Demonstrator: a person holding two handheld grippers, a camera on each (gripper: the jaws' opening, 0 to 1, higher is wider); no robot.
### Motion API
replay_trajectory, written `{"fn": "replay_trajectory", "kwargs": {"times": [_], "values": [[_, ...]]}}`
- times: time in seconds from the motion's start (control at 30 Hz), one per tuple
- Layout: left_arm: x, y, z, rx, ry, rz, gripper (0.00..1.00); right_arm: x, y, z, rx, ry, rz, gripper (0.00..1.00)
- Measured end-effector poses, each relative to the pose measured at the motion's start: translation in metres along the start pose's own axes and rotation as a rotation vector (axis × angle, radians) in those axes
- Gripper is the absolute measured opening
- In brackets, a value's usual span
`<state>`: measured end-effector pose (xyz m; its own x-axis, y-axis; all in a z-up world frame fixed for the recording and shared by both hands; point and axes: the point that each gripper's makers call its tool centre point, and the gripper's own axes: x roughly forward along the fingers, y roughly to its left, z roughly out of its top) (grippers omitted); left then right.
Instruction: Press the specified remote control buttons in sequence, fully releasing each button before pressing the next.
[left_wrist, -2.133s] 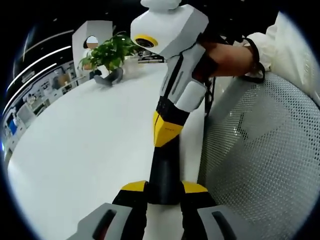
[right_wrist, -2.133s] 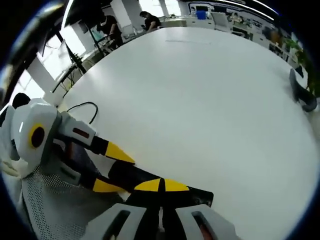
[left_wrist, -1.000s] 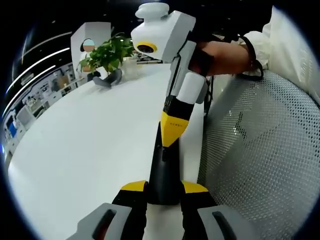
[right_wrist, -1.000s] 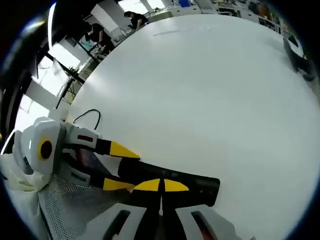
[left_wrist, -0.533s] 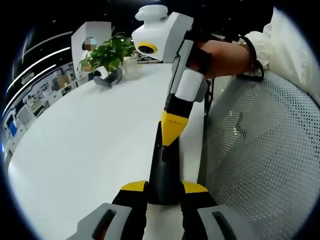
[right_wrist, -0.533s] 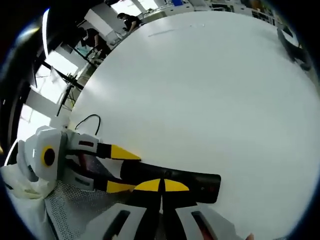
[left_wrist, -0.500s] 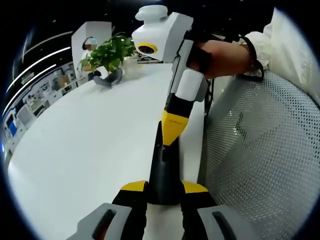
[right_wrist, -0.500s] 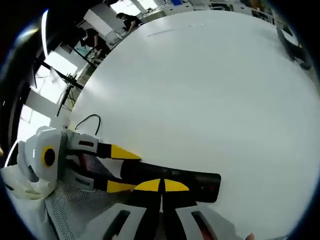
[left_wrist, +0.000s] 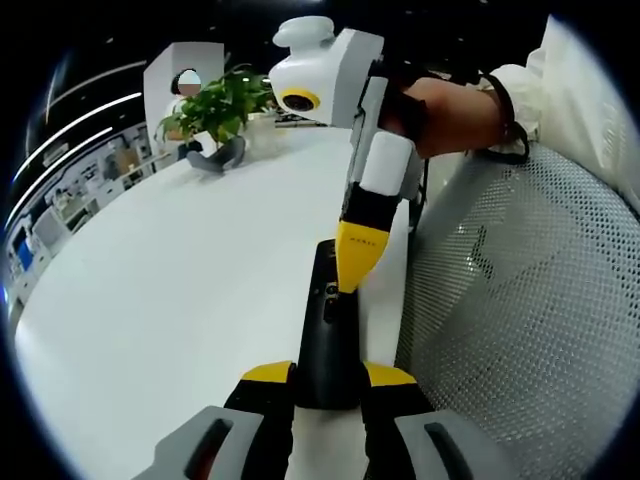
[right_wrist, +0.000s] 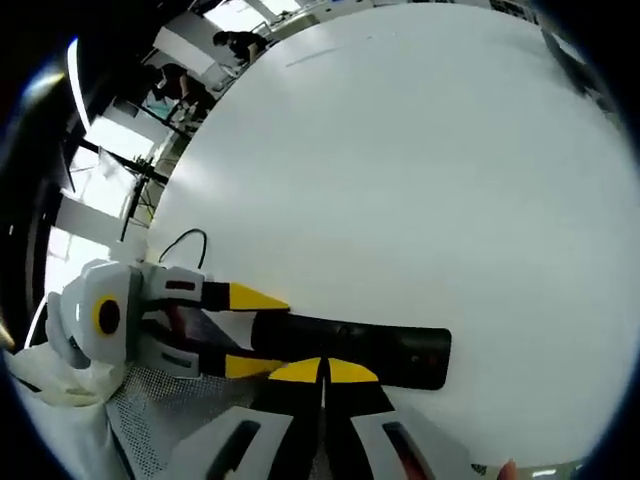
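A black remote control (left_wrist: 325, 325) lies on the white table (left_wrist: 150, 280) near its edge. My left gripper (left_wrist: 328, 373) is shut on the remote's near end, one yellow tip on each side. My right gripper (left_wrist: 356, 270) comes down from above with jaws together, and its yellow tip rests on the remote's upper face by the buttons. In the right gripper view the remote (right_wrist: 385, 350) stretches to the right. My right gripper (right_wrist: 322, 370) is shut over it. The left gripper (right_wrist: 255, 332) clasps its left end.
A white mesh chair (left_wrist: 520, 300) stands against the table's edge on the right. A person's hand (left_wrist: 450, 100) holds the right gripper. A potted plant (left_wrist: 215, 105) and a dark object (left_wrist: 218, 158) sit at the table's far end. A black cable (right_wrist: 185, 240) loops near the edge.
My right gripper has swung more upright and its tip has shifted to the right on the remote, uncovering the remote's far end. The left gripper has kept its hold.
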<state>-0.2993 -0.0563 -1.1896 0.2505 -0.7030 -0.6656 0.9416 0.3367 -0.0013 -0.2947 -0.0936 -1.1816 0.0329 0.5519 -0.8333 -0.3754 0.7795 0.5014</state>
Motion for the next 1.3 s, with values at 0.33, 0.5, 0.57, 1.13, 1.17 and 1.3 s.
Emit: {"fn": "replay_trajectory", "kwargs": {"times": [0.33,0.5,0.57,1.13,1.17,1.3], "values": [[-0.0001,-0.0002,0.0001,0.002,-0.001,0.002,0.25,0.0015,-0.0020,-0.0019,-0.039,0.008,-0.027,0.00],[-0.0006,-0.0009,-0.0005,0.013,0.002,0.005,0.26,0.0013,-0.0028,-0.0030,-0.034,0.004,-0.025,0.00],[-0.0024,0.0000,-0.0023,0.005,0.008,0.010,0.26,0.0017,-0.0044,-0.0040,-0.037,0.010,-0.033,0.00],[-0.0054,0.0013,-0.0049,0.011,0.013,0.001,0.24,-0.0017,-0.0028,-0.0002,0.023,-0.002,0.011,0.00],[-0.0047,0.0011,-0.0044,0.013,0.012,-0.001,0.24,-0.0028,-0.0012,0.0025,0.027,-0.019,0.020,0.00],[-0.0035,0.0010,-0.0031,0.011,0.009,-0.004,0.24,-0.0040,-0.0034,0.0057,0.025,-0.041,0.006,0.00]]}}
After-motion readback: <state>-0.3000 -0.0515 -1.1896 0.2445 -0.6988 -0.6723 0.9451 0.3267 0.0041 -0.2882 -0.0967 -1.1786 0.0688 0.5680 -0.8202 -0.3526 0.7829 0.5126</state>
